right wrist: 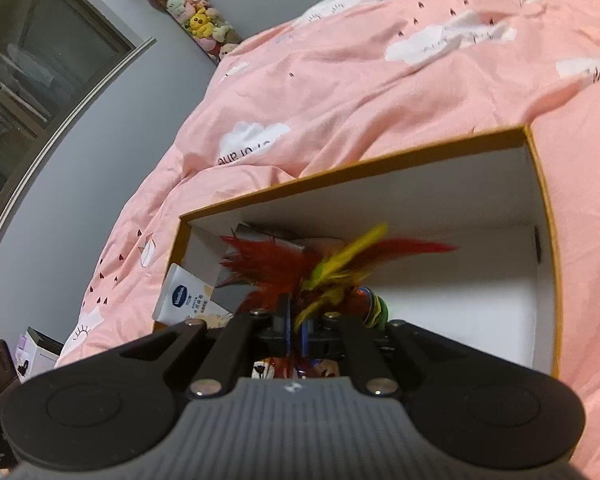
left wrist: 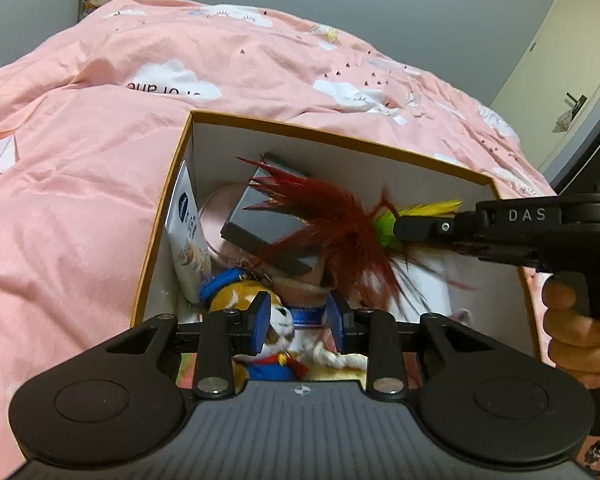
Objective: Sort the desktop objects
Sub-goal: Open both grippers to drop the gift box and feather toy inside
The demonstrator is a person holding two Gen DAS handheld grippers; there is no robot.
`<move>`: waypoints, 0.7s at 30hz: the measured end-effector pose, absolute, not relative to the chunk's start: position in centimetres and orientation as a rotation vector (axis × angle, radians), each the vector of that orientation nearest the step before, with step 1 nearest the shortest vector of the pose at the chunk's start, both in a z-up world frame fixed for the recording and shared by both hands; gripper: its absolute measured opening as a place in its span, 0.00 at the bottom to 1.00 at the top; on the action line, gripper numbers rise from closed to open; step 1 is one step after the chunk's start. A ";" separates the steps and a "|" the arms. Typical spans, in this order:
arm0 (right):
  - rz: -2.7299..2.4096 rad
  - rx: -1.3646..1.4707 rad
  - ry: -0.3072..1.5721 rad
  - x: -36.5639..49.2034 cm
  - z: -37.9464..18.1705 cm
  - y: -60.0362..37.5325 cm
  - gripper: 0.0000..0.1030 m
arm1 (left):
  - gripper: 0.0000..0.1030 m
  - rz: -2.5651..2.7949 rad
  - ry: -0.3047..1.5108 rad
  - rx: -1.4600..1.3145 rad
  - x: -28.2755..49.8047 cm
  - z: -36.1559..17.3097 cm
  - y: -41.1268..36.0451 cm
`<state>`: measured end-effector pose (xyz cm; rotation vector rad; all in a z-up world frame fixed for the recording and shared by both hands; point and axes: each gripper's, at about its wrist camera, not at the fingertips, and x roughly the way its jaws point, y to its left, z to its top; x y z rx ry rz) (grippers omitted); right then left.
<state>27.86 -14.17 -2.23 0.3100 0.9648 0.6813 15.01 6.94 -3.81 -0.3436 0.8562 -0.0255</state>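
pink duvet (left wrist: pixel 100 184) w/ white cloud print around box (left wrist: pixel 162 216). box rim mustard-orange, inside white. in box: feather toy (left wrist: pixel 340 224) dark red plus yellow-green, charcoal case (left wrist: pixel 260 224), plush dog (left wrist: pixel 256 300) orange-white, blue cap.

Bed (left wrist: pixel 100 184) w/ rumpled pink duvet, white cloud print & small dark marks, fills both views. Sitting right on it: open cardboard box (left wrist: pixel 172 184), orange rim, white inside walls, stuff piled in it. Duvet creased all round the box; no other items visible on the cover.
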 end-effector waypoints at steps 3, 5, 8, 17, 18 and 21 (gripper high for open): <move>0.690 0.261 0.895 26.2 -0.7 -14.4 0.07 | 0.34 -0.029 0.833 -0.336 13.5 -3.0 6.4; 0.702 0.223 0.842 24.8 0.4 -14.5 0.07 | 0.34 -0.031 0.823 -0.327 12.5 -2.6 6.0; 0.717 0.171 0.770 22.4 1.9 -14.8 0.09 | 0.34 -0.042 0.815 -0.310 10.9 -2.3 5.3; 0.773 0.140 0.739 14.8 3.0 -16.6 0.30 | 0.34 -0.069 0.887 -0.288 6.2 -3.6 4.0; 0.770 0.131 0.743 13.9 2.8 -16.7 0.30 | 0.34 -0.064 0.895 -0.283 5.7 -3.6 4.0; 0.770 0.111 0.787 11.7 2.1 -17.1 0.32 | 0.34 -0.012 0.947 -0.265 4.7 -3.9 4.4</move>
